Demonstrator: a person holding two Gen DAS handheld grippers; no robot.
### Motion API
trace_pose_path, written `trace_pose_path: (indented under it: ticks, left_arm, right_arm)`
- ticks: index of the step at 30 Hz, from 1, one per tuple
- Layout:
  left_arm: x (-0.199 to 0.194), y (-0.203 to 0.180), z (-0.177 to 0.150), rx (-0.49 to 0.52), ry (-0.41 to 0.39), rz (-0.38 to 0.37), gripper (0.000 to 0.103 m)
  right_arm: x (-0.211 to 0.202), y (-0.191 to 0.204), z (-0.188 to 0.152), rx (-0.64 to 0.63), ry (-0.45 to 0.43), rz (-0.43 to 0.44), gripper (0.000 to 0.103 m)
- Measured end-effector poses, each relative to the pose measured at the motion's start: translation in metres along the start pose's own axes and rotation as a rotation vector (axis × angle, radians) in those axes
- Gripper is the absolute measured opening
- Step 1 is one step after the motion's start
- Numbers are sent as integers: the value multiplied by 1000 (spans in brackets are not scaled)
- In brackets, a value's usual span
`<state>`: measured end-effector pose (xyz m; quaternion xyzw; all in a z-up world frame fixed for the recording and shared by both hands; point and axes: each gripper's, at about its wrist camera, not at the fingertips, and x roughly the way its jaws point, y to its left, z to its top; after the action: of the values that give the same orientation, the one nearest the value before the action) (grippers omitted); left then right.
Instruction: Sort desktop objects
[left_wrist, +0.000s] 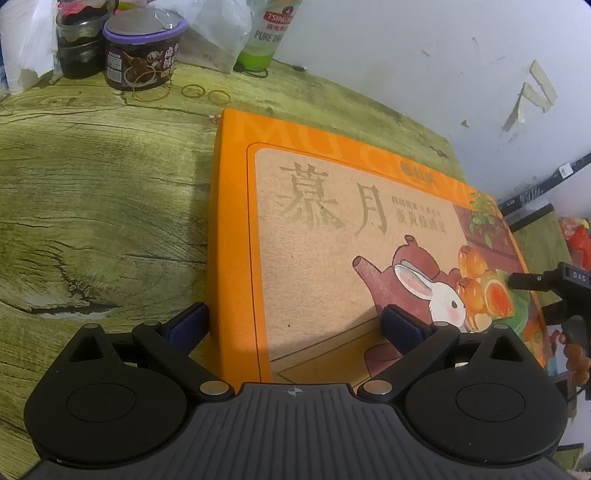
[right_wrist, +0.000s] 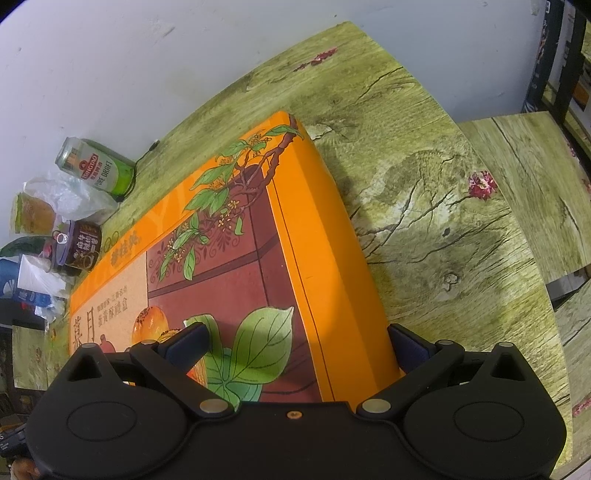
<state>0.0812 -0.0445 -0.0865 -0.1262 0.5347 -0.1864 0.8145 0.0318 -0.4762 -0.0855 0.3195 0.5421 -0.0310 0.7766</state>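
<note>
Large orange gift box (left_wrist: 354, 236) lying flat on the green wood-print table (left_wrist: 92, 206), its far edge near the wall. Left hand-held gripper (left_wrist: 295, 325) spread wide, straddling the box's left edge: one pad down beside the side wall, the other over the printed lid. Right hand-held gripper (right_wrist: 299, 343) likewise spread wide across the opposite edge, one finger above the lid, one outside along the right side. Nothing clamped by either; contact of pads with cardboard not certain.

Step in hand, by the look of it: setting up a two-handed grip on the box, to lift or shift it.

Next move probably calls for closing both sets of jaws on the rims together, then raising evenly, keeping the box level. Clutter at the far left, with can (right_wrist: 96, 167), tub (left_wrist: 142, 55), jar (left_wrist: 79, 44) and rubber bands (left_wrist: 194, 91), stands well apart but limits room that way.
</note>
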Motion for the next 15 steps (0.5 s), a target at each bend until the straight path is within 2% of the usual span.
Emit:
trace_pose_path:
  ticks: [15]
  left_arm:
    - [3, 6, 0, 5, 18, -9, 99]
  right_arm:
    - [5, -6, -7, -12, -16, 11, 103]
